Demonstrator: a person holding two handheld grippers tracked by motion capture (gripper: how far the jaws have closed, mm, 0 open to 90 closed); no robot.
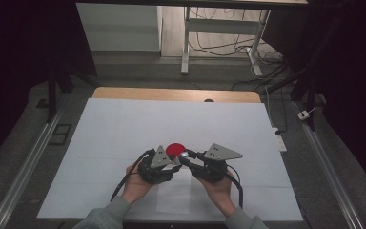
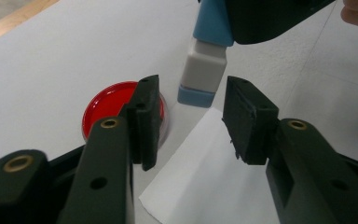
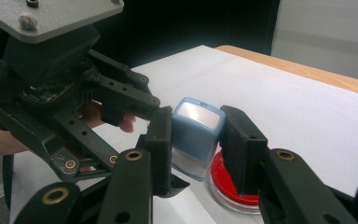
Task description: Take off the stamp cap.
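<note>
Two grippers meet at table centre. Our right gripper clamped on blue-grey stamp, holding it tilted just above white paper sheet, beside red ink pad. Our left gripper half open, jaws empty, stamp base ahead between jaw tips, untouched.

Risk we judge: left jaw clips stamp and twists it in grip; stamp face smears paper; jaw knocks ink pad.

Room: wide bare table ahead and both sides; paper's near edge close to table edge.
</note>
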